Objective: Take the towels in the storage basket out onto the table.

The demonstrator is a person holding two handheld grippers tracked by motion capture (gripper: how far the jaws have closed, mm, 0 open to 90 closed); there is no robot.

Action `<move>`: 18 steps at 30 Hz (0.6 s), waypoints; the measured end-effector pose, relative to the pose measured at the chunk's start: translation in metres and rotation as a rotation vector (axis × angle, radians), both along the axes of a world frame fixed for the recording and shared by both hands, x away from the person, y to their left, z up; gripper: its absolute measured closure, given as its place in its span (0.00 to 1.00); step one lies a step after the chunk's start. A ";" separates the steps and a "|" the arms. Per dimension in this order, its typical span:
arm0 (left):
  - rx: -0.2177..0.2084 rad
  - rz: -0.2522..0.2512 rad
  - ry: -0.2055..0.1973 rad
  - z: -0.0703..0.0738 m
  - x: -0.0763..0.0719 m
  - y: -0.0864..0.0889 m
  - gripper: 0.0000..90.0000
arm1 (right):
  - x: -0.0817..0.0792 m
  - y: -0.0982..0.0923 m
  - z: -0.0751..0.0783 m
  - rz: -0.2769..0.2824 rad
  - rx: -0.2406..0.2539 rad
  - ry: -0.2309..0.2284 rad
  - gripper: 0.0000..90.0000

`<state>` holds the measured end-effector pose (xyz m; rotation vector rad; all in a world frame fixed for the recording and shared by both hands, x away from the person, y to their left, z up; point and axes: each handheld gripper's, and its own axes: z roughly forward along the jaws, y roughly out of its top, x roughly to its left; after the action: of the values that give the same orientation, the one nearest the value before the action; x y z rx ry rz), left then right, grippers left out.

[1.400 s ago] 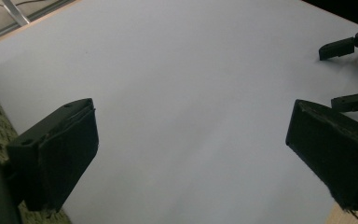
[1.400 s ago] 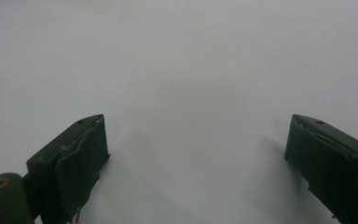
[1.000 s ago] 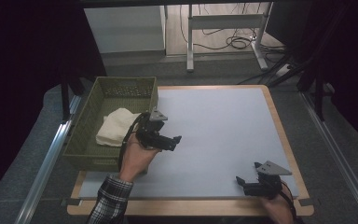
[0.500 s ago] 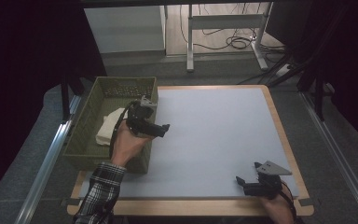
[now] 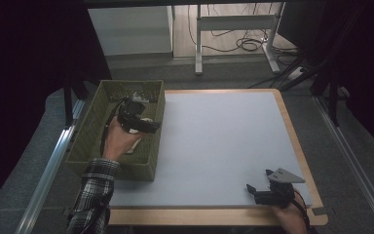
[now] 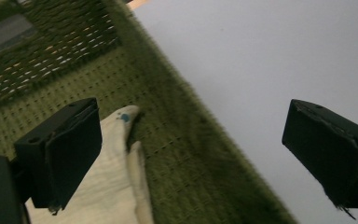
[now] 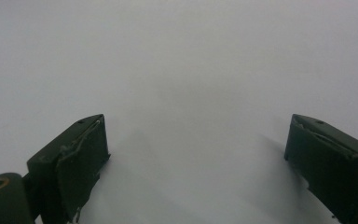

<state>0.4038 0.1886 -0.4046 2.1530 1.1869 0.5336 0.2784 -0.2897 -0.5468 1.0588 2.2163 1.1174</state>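
The left claw (image 5: 148, 127) is hovering, jaws apart, over the cloth (image 6: 107, 186) in the basket (image 5: 148, 161). The right claw (image 5: 254, 190) is resting on the counter (image 5: 224, 146), jaws apart.

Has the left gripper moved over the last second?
Yes. The left gripper went from over the table mat to over the green basket, leftward and farther from the person, above the cream cloth.

Left gripper (image 5: 148, 127), right gripper (image 5: 251, 189): seemingly both agape.

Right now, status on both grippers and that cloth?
Left gripper open over the green basket. Cream cloth lies inside, ungrasped. Right gripper open, at mat's near edge. Nothing in the way.
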 end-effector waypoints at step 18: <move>0.068 0.162 0.148 -0.050 0.037 0.067 0.06 | 0.000 0.000 0.000 0.001 0.001 -0.001 0.07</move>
<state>0.4409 0.2555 -0.4544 2.1969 1.4527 0.4974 0.2784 -0.2898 -0.5469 1.0571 2.2159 1.1197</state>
